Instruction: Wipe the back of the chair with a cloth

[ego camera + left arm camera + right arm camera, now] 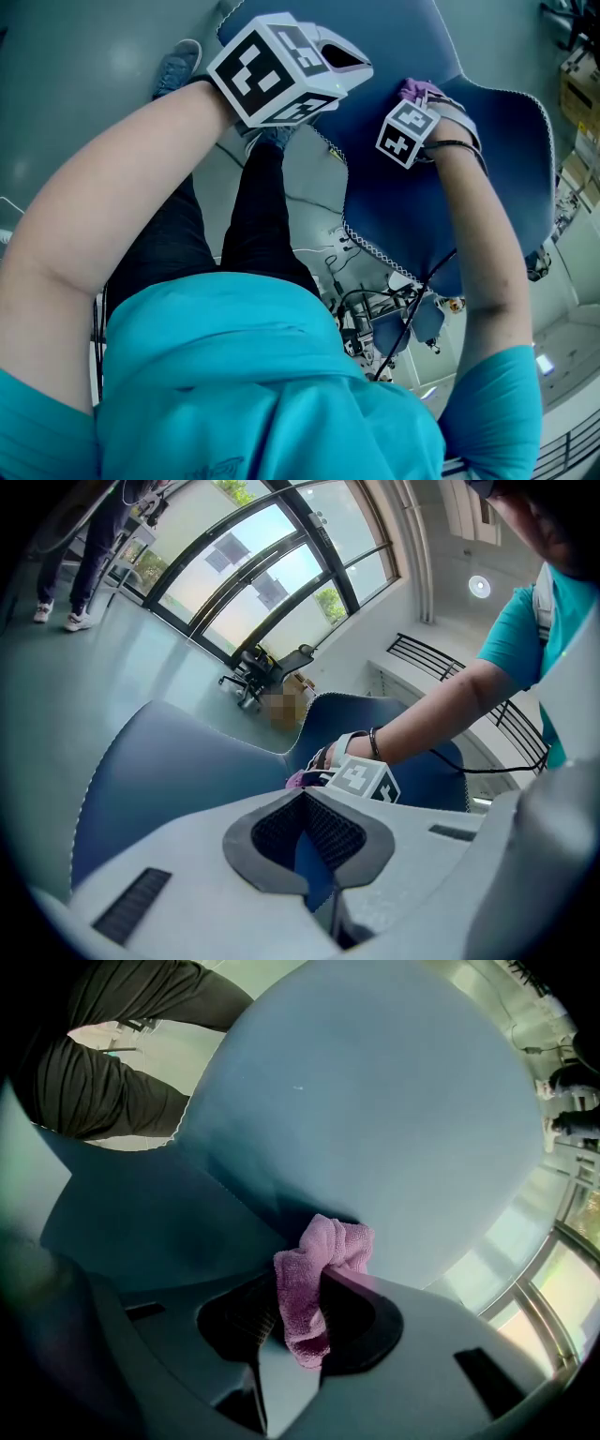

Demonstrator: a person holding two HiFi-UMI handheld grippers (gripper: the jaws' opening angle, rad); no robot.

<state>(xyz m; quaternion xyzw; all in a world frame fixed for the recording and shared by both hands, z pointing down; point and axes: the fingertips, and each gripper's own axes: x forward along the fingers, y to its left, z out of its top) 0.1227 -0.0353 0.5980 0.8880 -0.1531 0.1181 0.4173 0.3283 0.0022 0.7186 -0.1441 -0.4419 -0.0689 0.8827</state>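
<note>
Blue upholstery fills most of my head view: the chair (487,169), its curved back spread out below me. My left tool (303,803) hovers over the chair's upper part with its jaws nearly together. Only a thin slit of blue shows between them, and they hold nothing. My right tool (314,1283), further along the back, is clamped on a bunched pink cloth (328,1241). The cloth's free end meets the chair's surface.

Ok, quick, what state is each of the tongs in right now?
Left tongs: closed, holding nothing.
Right tongs: closed on the pink cloth.
</note>
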